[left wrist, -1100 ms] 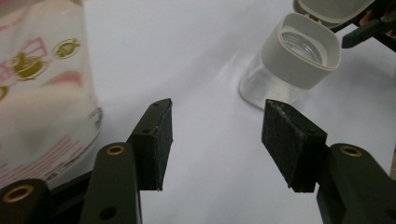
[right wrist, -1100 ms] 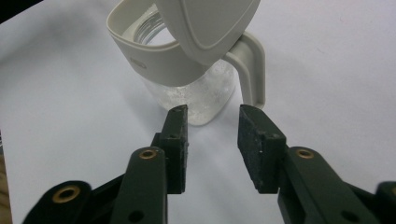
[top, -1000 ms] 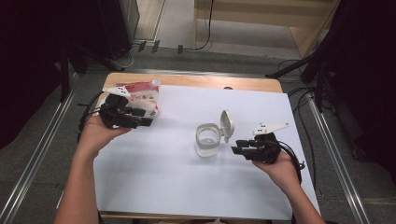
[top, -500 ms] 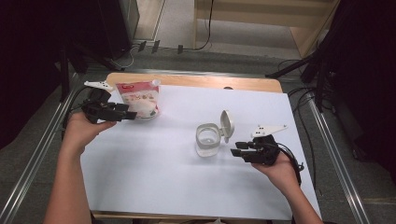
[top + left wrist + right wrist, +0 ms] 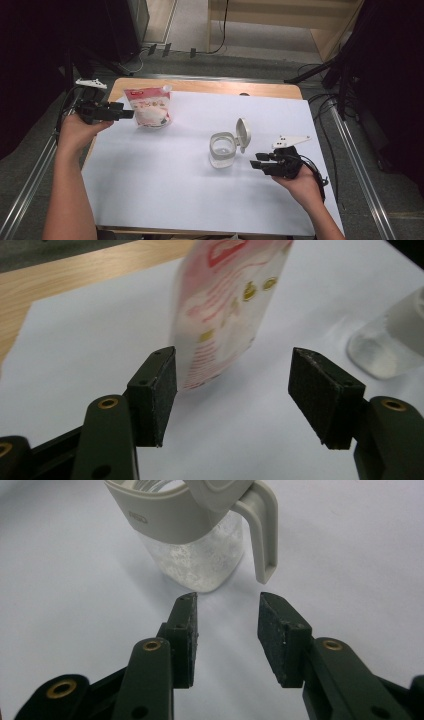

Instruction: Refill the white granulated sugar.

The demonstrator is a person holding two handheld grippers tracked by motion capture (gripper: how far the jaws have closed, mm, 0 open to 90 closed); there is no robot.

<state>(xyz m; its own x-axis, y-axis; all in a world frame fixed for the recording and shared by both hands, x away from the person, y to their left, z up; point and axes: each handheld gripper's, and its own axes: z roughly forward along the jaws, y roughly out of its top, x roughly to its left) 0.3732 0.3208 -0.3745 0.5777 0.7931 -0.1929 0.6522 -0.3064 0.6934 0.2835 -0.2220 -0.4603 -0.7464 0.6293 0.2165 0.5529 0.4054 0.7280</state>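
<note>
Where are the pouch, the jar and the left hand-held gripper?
pouch [image 5: 149,106]: high view, middle of its printed front.
jar [image 5: 222,150]: high view, clear body below the open lid.
left hand-held gripper [image 5: 235,390]: left gripper view, midway between its open jaw tips.

Pouch [image 5: 227,310]: red and gold printing on its face, too blurred to read in the left gripper view and too small in the high view. Jar [image 5: 192,535]: small embossed oval mark on its grey collar, not legible.
</note>
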